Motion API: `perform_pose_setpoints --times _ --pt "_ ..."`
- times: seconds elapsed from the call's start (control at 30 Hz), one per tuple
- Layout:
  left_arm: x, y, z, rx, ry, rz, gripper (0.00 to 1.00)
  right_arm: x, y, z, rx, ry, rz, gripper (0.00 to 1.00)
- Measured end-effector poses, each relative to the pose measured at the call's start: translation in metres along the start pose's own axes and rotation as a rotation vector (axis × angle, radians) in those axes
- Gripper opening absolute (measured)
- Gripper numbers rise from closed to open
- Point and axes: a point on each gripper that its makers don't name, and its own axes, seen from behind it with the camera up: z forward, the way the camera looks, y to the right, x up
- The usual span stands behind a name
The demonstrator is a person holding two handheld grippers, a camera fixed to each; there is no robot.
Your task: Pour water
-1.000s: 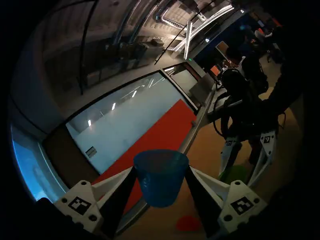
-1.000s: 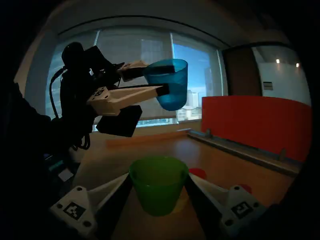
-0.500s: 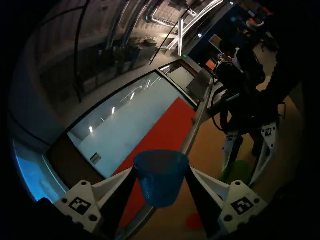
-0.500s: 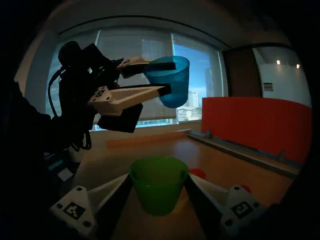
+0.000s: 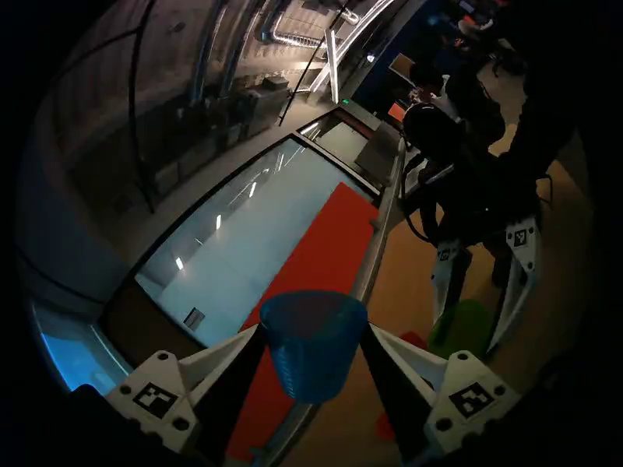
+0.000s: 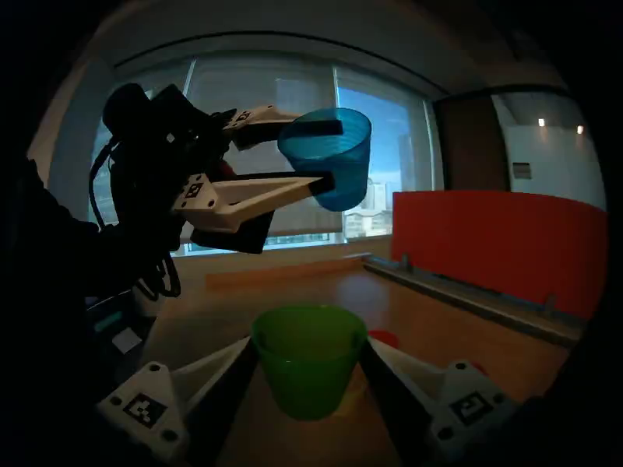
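- The blue cup [image 6: 327,163] is raised well above the bench [image 6: 436,315], tilted, its rim turned toward the green cup [image 6: 309,373].
- The left hand-held gripper [image 5: 313,333] clamps the blue cup, one finger on each side.
- The right hand-held gripper [image 6: 309,346] clamps the green cup upright, lower than the blue cup.
- A red partition [image 6: 498,233] runs along the bench edge.

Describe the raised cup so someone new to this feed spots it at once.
In the right gripper view, find the big window at the back. Against it, high above the wooden table, the left gripper holds a translucent blue plastic cup. It is the raised, blue one; its neighbour is a green plastic cup low in the foreground.
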Motion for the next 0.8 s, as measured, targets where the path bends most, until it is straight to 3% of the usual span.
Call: perform_pose_setpoints --times 0.8 --pt "0.0064 -0.0004 -0.0012 0.014 -0.006 0.100 0.85 0.0016 0.0025 -0.0018 -0.007 0.001 -0.008 0.90"
